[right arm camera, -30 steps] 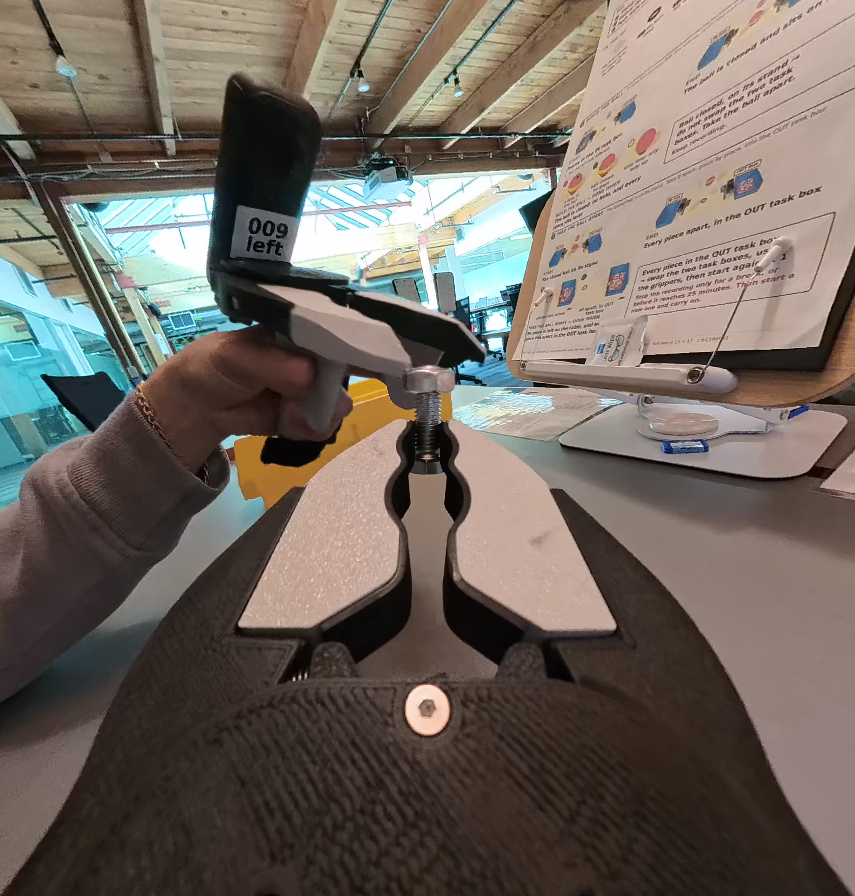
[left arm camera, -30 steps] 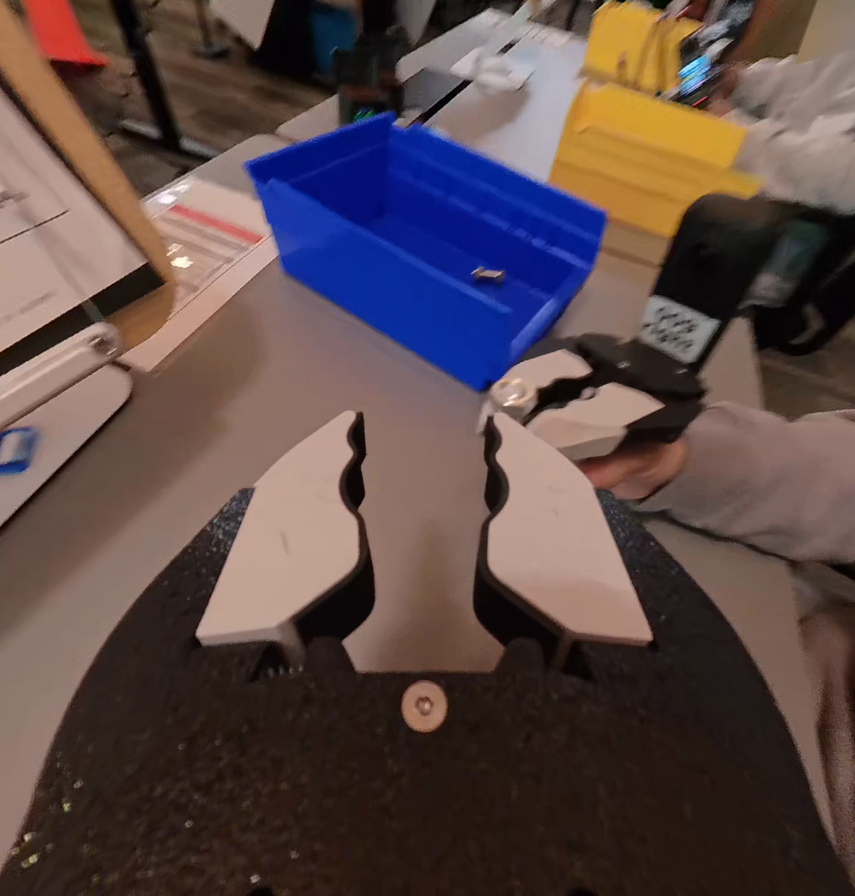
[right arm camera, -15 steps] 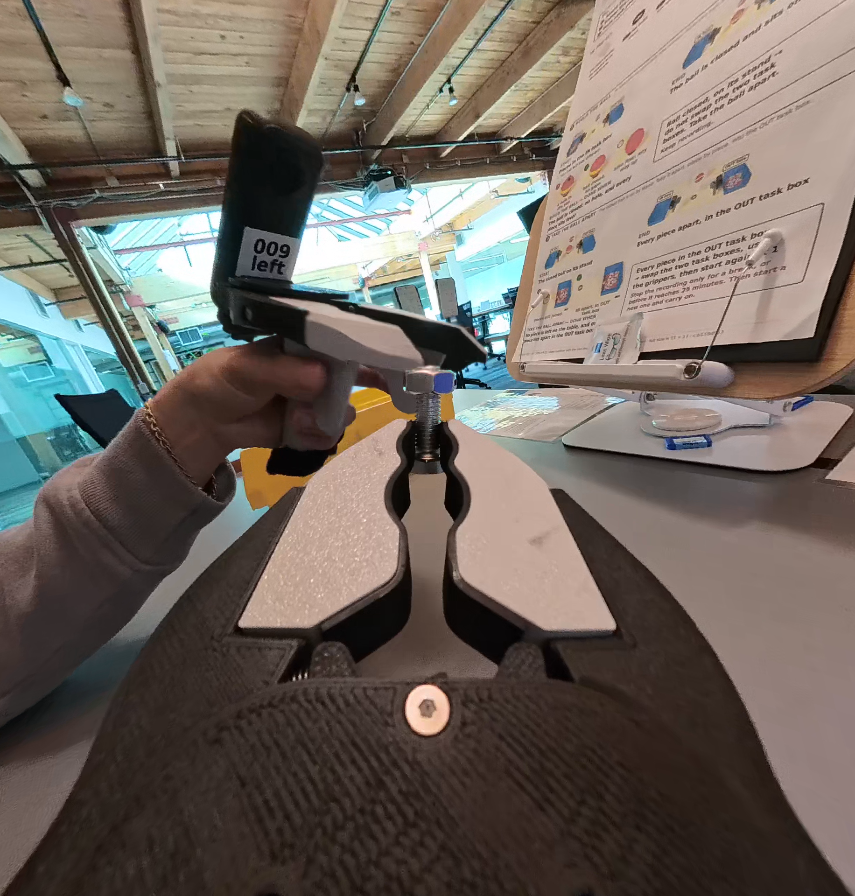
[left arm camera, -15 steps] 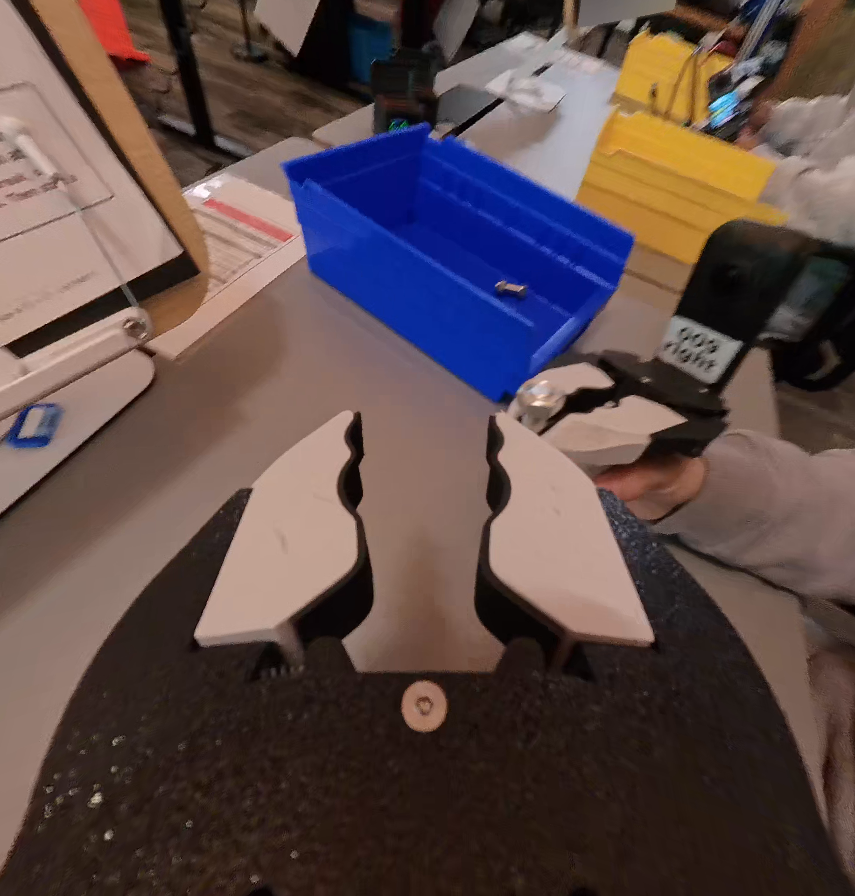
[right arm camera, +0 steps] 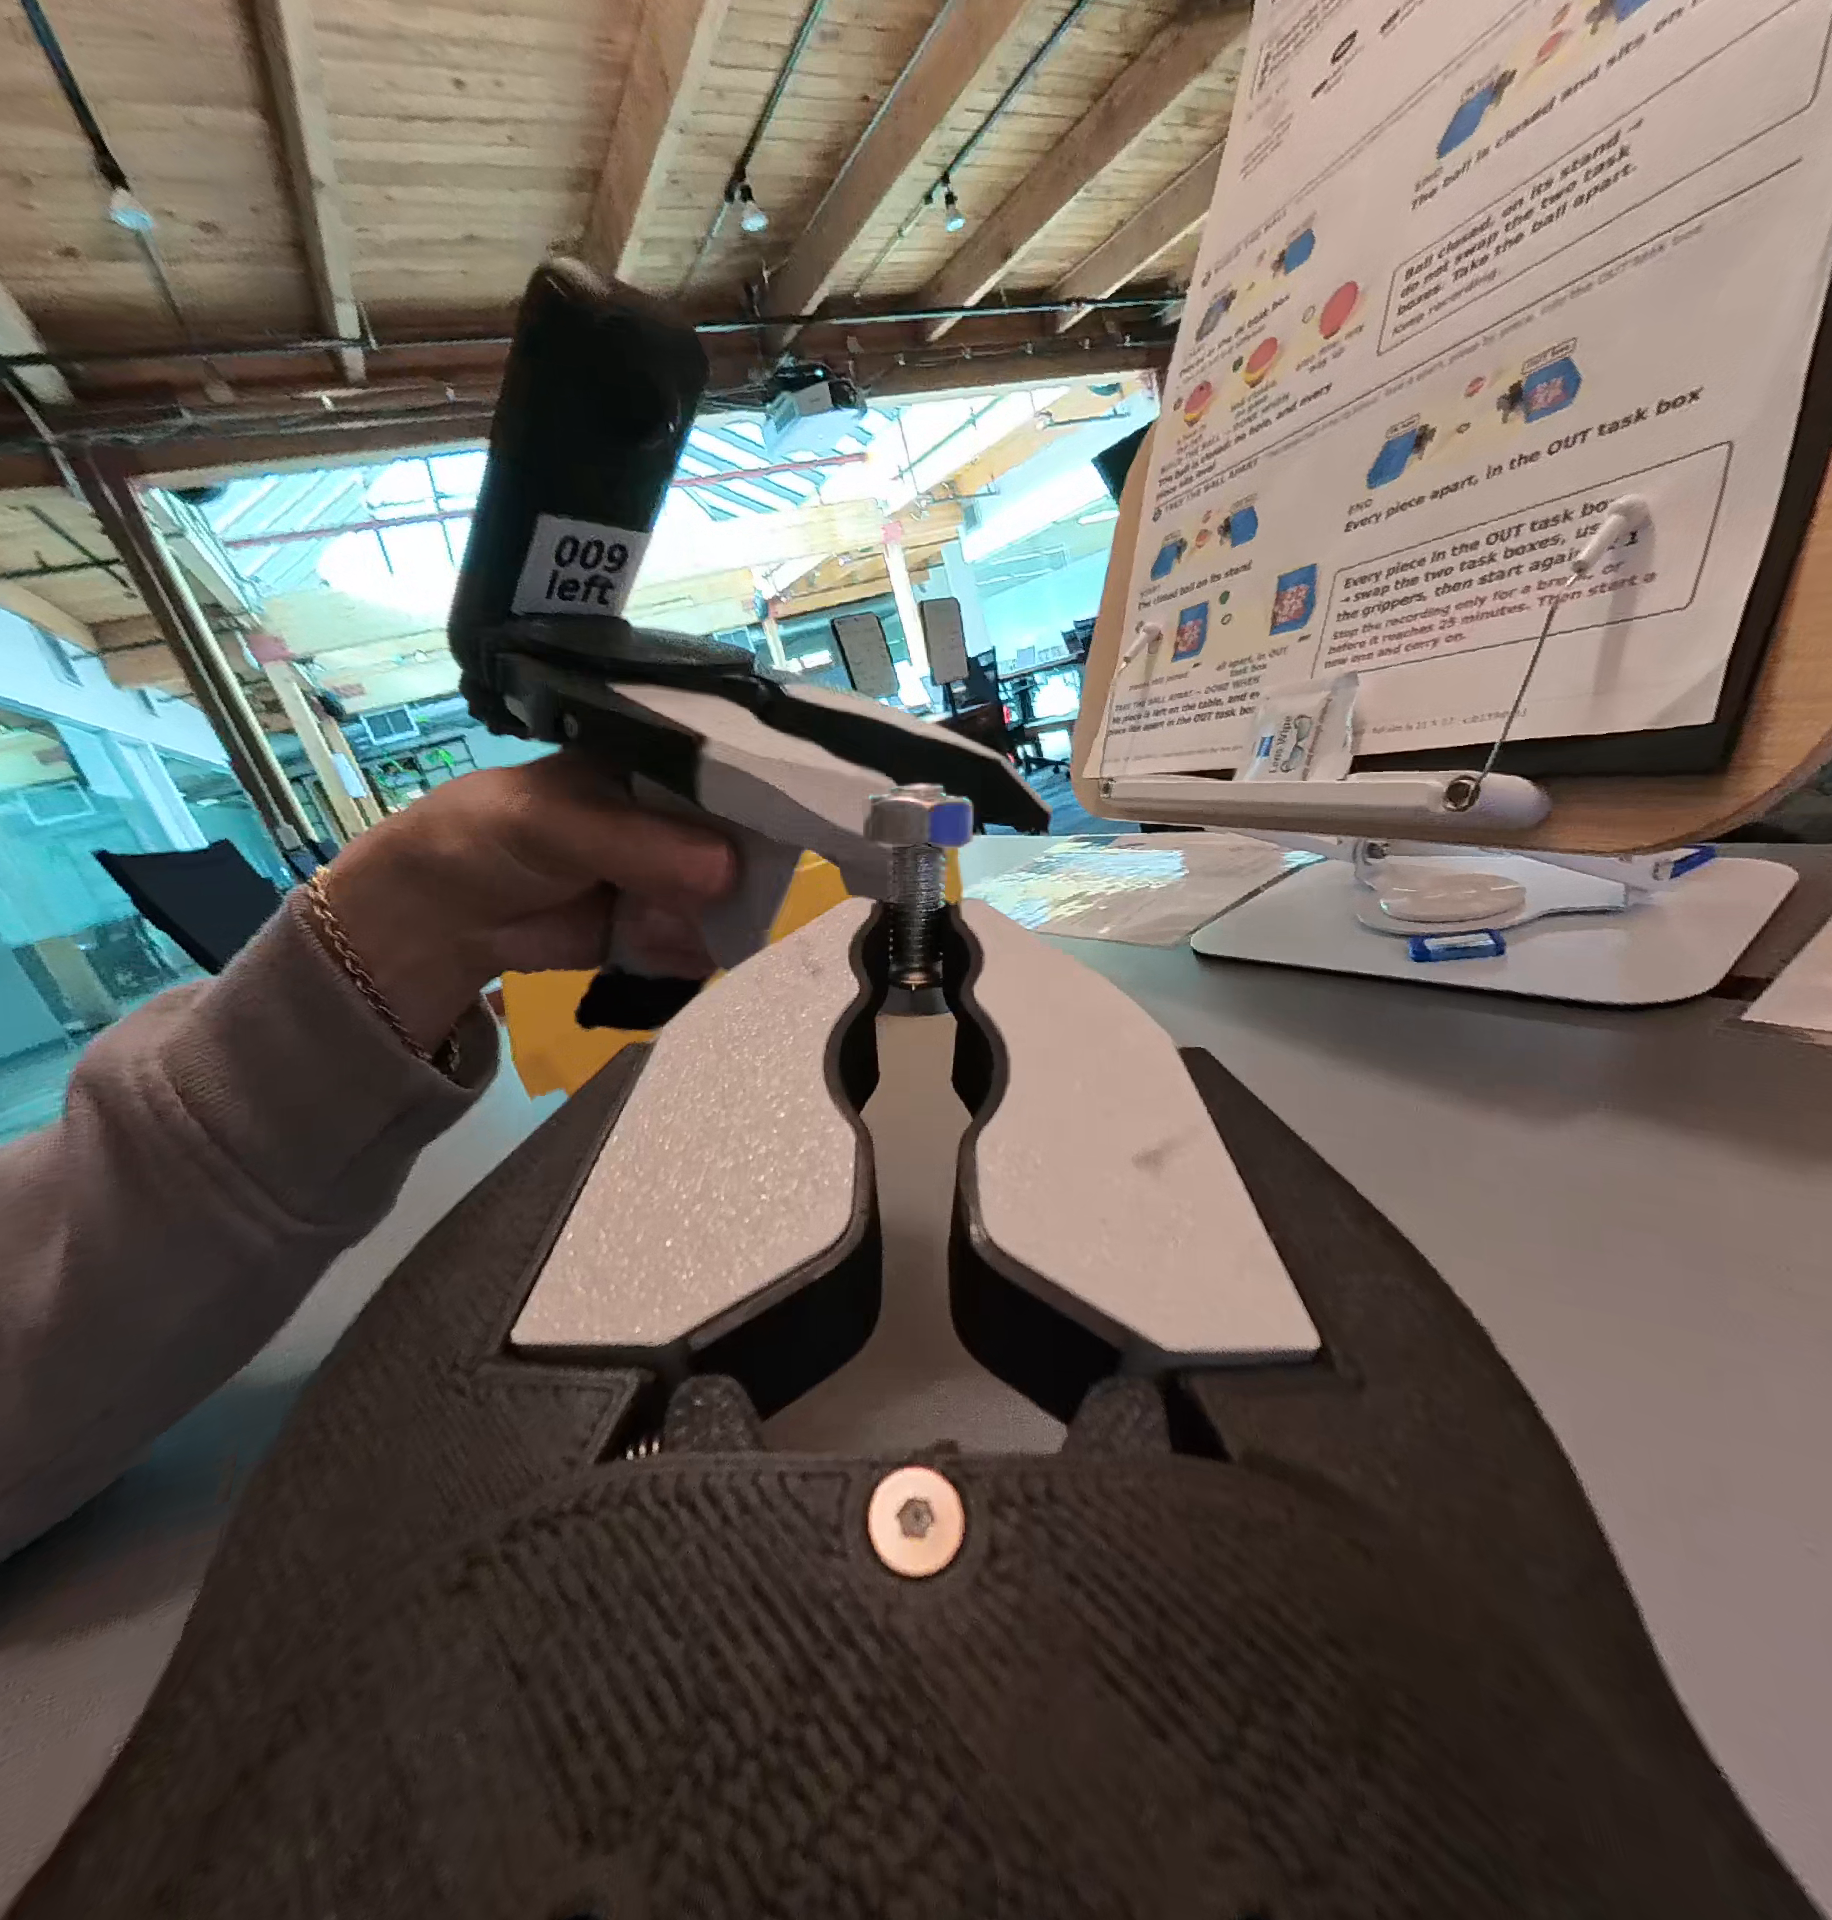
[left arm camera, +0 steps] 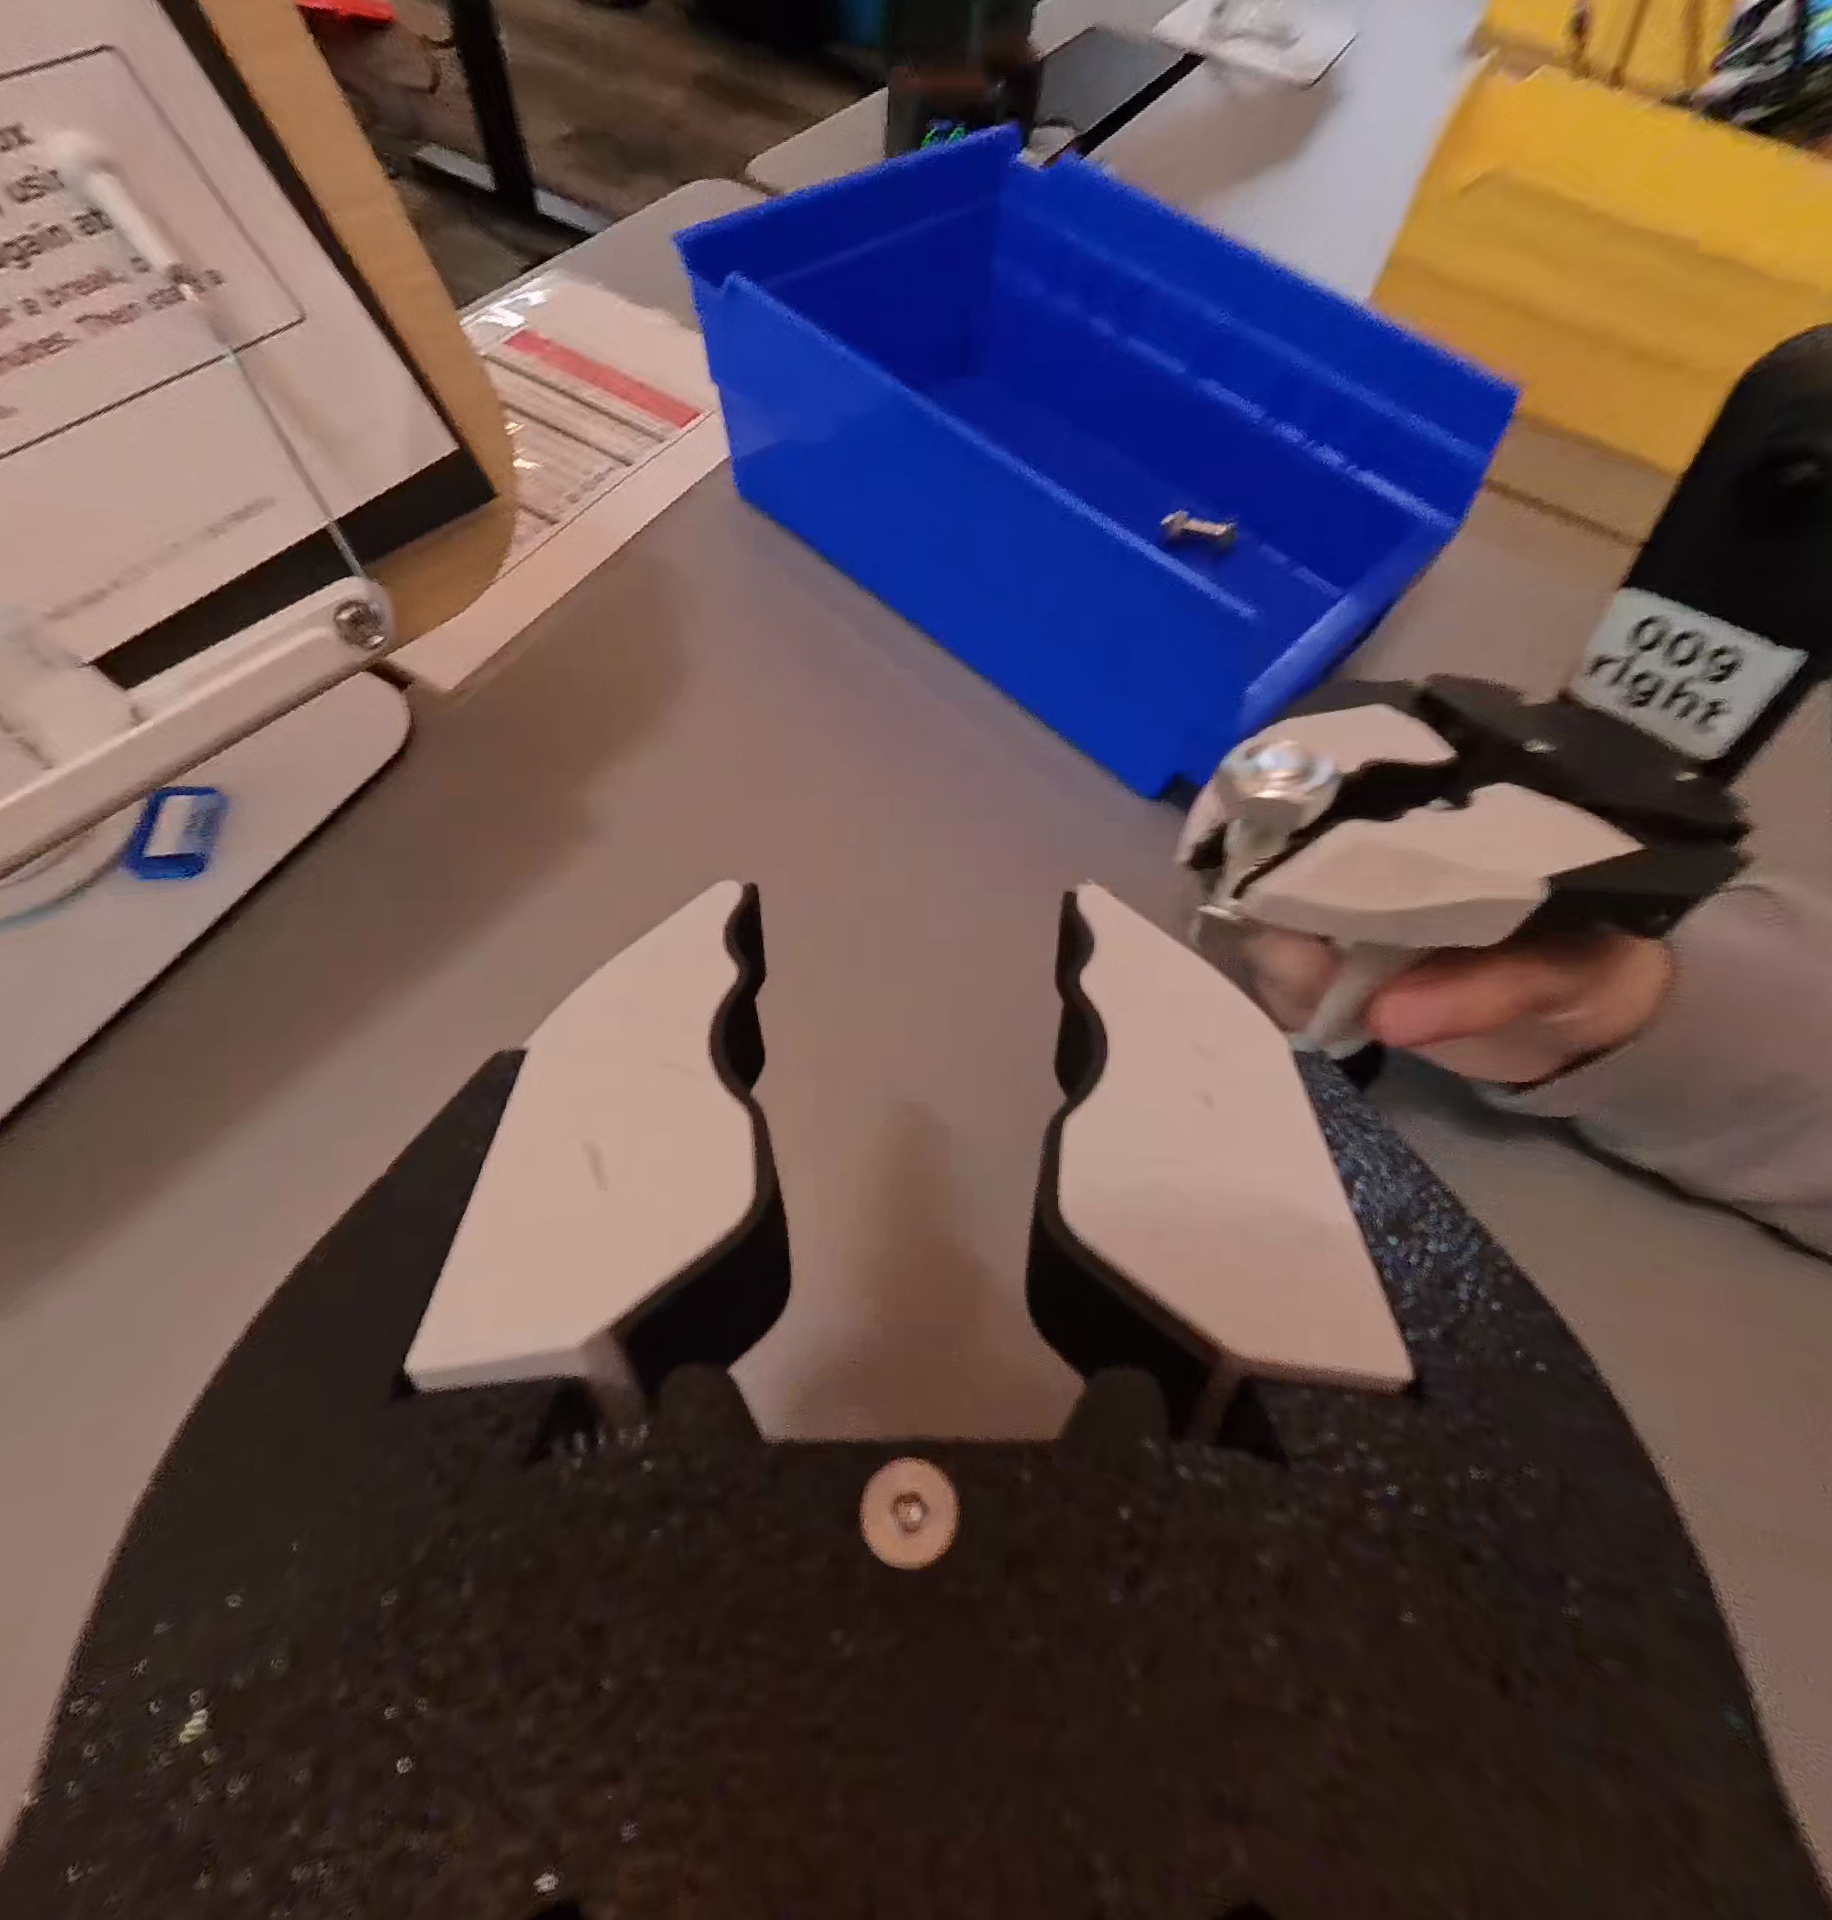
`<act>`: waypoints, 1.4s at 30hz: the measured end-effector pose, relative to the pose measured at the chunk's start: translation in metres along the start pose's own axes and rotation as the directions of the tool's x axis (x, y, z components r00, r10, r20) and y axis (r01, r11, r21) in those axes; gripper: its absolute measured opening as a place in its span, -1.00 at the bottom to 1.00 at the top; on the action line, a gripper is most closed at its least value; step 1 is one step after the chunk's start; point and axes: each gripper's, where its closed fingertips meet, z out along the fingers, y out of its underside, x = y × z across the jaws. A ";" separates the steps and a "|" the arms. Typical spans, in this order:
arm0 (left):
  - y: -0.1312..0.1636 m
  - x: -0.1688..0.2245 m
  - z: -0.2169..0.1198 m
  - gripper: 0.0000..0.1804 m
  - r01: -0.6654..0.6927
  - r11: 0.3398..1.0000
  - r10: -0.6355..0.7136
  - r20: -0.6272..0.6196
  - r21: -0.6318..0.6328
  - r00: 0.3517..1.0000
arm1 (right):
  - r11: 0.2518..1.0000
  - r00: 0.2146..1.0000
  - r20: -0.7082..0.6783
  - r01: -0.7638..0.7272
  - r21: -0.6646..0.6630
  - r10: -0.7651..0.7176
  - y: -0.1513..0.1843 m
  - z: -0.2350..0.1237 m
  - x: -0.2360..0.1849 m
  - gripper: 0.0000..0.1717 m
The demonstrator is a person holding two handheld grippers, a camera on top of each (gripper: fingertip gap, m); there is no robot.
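Each gripper bears a white label: the left gripper (right arm camera: 979,810) and the right gripper (left arm camera: 1218,862). A printed instruction sheet (right arm camera: 1494,343) stands on a bookstand (right arm camera: 1327,800), with a small lettered sachet (right arm camera: 1296,732) beside it.

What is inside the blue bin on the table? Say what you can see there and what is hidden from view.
Inside the blue bin, one small silver bolt lies on the floor, near the right end. The rest of the visible floor is bare. The strip of floor just behind the near wall is hidden by that wall.

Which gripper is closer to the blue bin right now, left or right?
Right. The right gripper, clamped on a bolt, sits just off the blue bin's near corner; the left gripper hangs open farther back over the table.
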 end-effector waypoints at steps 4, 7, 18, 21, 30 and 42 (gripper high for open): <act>-0.022 0.039 0.000 -0.40 0.079 0.990 -0.050 -0.227 0.120 0.973 | 1.000 1.000 -0.002 0.003 -0.007 -0.003 0.002 0.000 0.000 -0.90; -0.015 0.042 0.011 -0.38 0.054 0.995 -0.036 -0.216 0.078 0.976 | 1.000 1.000 0.013 -0.003 0.007 0.003 0.001 0.001 -0.003 -0.90; -0.014 -0.009 -0.006 -0.46 0.071 0.992 -0.074 0.023 0.103 0.997 | 0.998 1.000 -0.003 -0.027 0.054 0.027 -0.013 -0.006 0.003 -0.90; -0.014 -0.005 -0.005 -0.47 0.043 0.995 -0.046 0.027 0.092 0.999 | 0.997 0.999 0.004 -0.040 0.060 0.040 -0.013 -0.006 0.002 -0.89; -0.019 0.005 -0.004 -0.43 0.006 0.995 -0.008 0.019 0.096 1.000 | 0.986 0.991 -0.036 0.134 0.098 -0.131 -0.059 -0.024 -0.002 -0.90; -0.008 0.076 0.061 -0.34 -0.122 0.988 0.133 -0.121 0.091 0.984 | 0.661 0.595 -0.536 -0.010 -0.750 -0.599 -0.035 -0.211 0.177 -0.89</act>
